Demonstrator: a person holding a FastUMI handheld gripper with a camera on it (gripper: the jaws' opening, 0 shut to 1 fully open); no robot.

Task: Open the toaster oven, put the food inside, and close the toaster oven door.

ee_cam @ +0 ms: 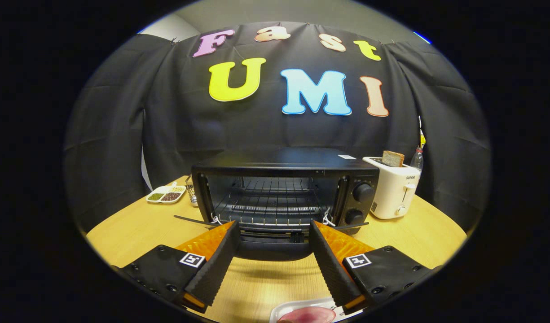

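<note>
Where its door hangs open, boxy black toaster oven (283, 193), wire rack (270, 204) beyond wide, empty ribbed tongs (273, 231).

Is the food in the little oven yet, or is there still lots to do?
Not yet. The toaster oven door is already folded down, and its wire rack looks bare. The gripper is open, its fingers spread just before the door, holding nothing. Something pinkish, likely the food, sits on a white plate beneath the fingers. Left to do: pick it up, place it inside, shut the door.
</note>
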